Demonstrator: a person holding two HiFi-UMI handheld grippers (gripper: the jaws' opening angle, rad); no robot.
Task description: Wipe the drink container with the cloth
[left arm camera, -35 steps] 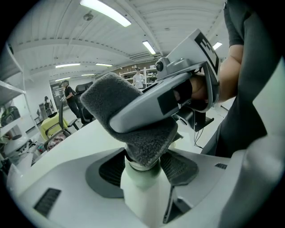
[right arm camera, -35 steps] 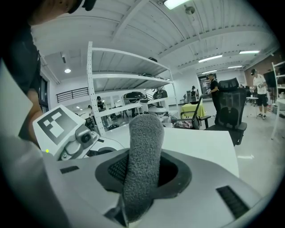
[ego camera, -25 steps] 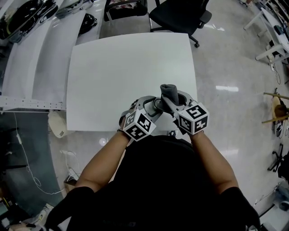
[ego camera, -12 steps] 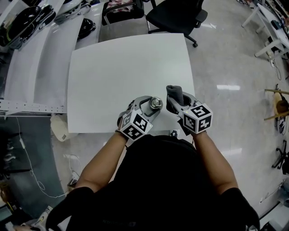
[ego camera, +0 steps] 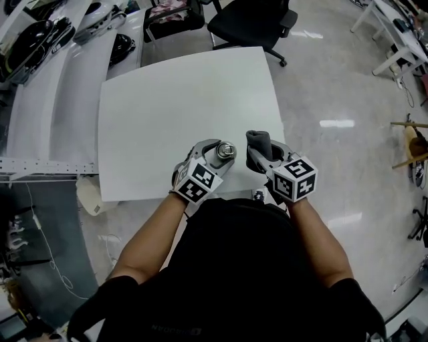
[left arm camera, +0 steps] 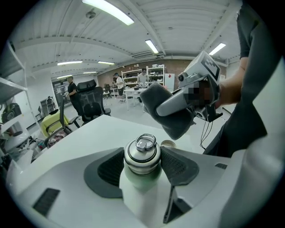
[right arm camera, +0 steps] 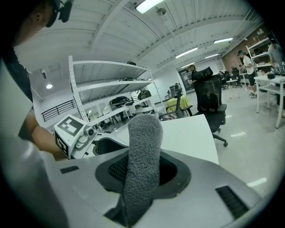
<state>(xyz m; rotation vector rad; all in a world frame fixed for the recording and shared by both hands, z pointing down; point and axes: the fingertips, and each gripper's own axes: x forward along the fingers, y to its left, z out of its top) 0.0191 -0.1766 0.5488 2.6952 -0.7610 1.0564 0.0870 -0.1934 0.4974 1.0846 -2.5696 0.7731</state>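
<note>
Bottle (left arm camera: pixel 141 153), pale with a steel cap, is upright between the jaws of the left gripper (ego camera: pixel 215 160), which are closed against its sides, by the near edge of the white table (ego camera: pixel 167 93). Just beside it but not touching, the right gripper (ego camera: pixel 262 155) pinches a grey cloth (right arm camera: pixel 142 151) near the table's right corner. The tabletop stretches wide beyond both, and an office chair (ego camera: pixel 251 20) stands past the far edge.
</note>
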